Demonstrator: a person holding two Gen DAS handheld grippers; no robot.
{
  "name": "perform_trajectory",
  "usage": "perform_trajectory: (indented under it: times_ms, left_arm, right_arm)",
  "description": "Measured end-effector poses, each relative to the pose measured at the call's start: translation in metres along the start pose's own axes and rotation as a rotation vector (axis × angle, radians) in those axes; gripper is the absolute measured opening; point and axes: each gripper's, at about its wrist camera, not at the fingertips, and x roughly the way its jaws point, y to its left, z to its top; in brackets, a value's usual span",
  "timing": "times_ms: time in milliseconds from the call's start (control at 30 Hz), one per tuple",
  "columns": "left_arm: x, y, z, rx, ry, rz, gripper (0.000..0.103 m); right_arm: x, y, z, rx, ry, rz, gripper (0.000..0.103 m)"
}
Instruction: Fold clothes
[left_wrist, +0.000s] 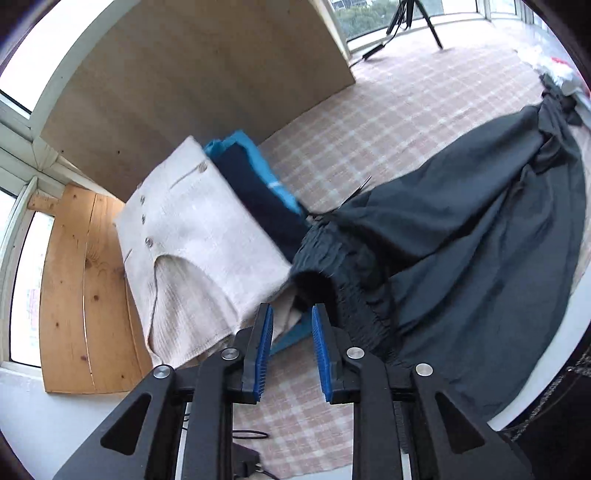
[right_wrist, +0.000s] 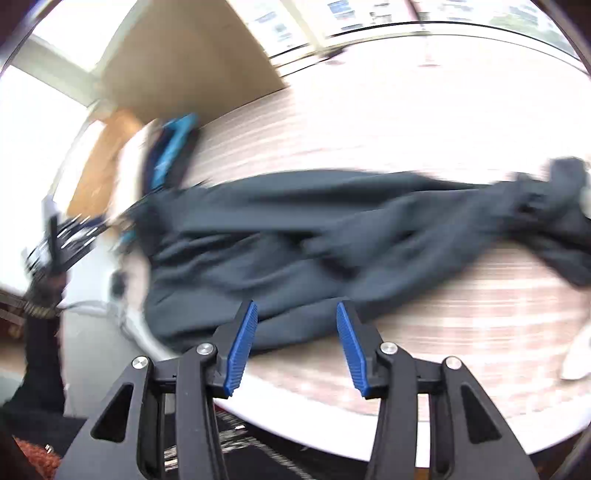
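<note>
lying just ahead of both grippers' parted fingers — dark garment (left_wrist: 461, 236), unfolded

You've got a dark skirt (left_wrist: 461, 236) spread unfolded, waistband at 6 o'clock; folded beige top (left_wrist: 199, 236) stacked at its 9 o'clock.

A checked pink-and-white tablecloth (left_wrist: 388, 122) covers the tabletop. A big tan board (left_wrist: 207, 85) stands propped along the far edge. A knotty pine board (left_wrist: 81, 291) leans beyond the left edge, against the window frame (left_wrist: 22, 140). Past the far right corner, black tripod legs (left_wrist: 413, 18) stand by the windows, with a black cable (left_wrist: 373, 50) trailing from them. Another thin black cable (left_wrist: 251, 435) lies near the front edge.
</note>
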Motion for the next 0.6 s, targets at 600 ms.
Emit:
perform_trajectory:
  times_ms: [600]
  left_arm:
    - [-0.009, -0.424, 0.279, 0.408, -0.108, -0.453, 0.03]
  right_arm:
    - [-0.185, -0.404, 0.037, 0.355, -0.049, -0.643, 0.028]
